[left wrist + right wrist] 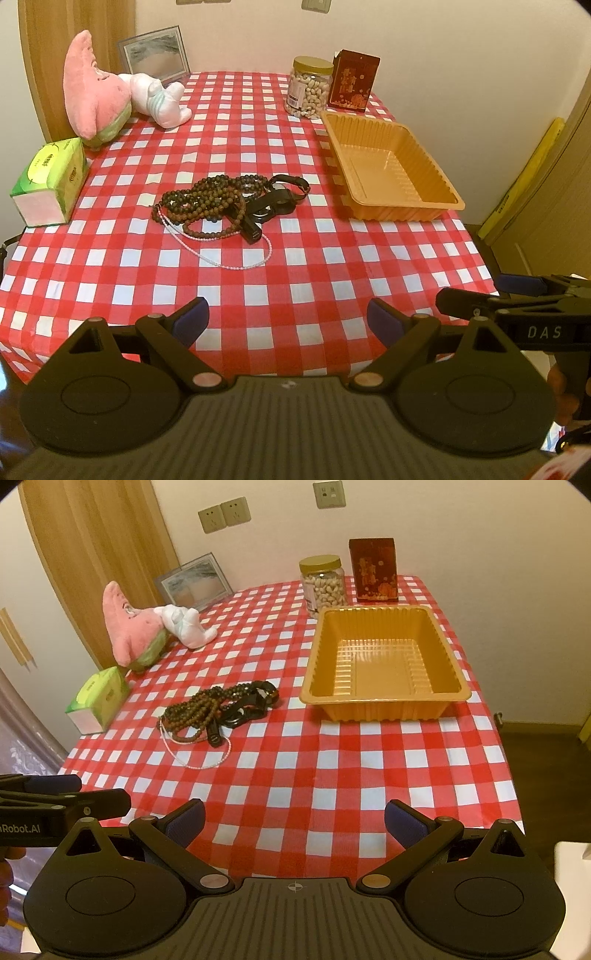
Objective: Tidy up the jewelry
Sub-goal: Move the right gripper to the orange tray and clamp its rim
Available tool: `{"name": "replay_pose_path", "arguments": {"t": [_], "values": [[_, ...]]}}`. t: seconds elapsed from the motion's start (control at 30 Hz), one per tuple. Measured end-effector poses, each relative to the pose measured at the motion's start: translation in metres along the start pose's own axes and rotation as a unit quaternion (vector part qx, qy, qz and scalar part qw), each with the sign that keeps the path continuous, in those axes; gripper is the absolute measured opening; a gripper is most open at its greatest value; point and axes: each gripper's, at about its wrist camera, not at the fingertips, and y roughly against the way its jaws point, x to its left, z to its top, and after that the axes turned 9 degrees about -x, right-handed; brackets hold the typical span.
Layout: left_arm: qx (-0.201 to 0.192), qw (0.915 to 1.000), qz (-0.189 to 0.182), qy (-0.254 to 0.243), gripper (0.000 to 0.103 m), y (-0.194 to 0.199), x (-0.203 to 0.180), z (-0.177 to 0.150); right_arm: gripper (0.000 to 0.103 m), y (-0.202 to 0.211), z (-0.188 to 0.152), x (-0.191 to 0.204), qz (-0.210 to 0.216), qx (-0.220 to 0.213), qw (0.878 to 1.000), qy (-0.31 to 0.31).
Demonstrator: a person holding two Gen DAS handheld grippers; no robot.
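Both claws, left [288,319] and right [294,821], gape wide, holding nothing. Ahead lies the bead pile [221,203]; the orange tray [384,661] sits right. One side reads "DAS", the other "Robot.AI".

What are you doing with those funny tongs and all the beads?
A person holds a pair of tongs in each hand, the left tongs and the right tongs, both open and empty above the near edge of the table. A tangled pile of beads, a thin pink necklace and a black watch lies in the middle. The orange tray beside it holds nothing yet.
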Motion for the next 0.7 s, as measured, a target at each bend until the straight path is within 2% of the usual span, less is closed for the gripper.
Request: {"name": "replay_pose_path", "arguments": {"t": [0.3,0.6,0.63,0.7], "values": [[0.005,0.9999,0.008,0.005,0.092,-0.021,0.005,0.01,0.103,-0.014,0.004,-0.018,-0.008,-0.016,1.0,-0.021],[-0.003,0.9994,0.031,0.017,0.092,-0.053,0.019,0.023,0.102,-0.034,0.012,-0.05,-0.053,-0.08,0.995,-0.024],[-0.004,0.9992,0.035,0.017,0.092,-0.057,0.021,0.025,0.102,-0.037,0.013,-0.055,-0.059,-0.089,0.994,-0.025],[-0.006,0.9988,0.044,0.019,0.092,-0.066,0.024,0.028,0.094,-0.044,0.014,-0.065,-0.076,-0.102,0.991,-0.027]]}}
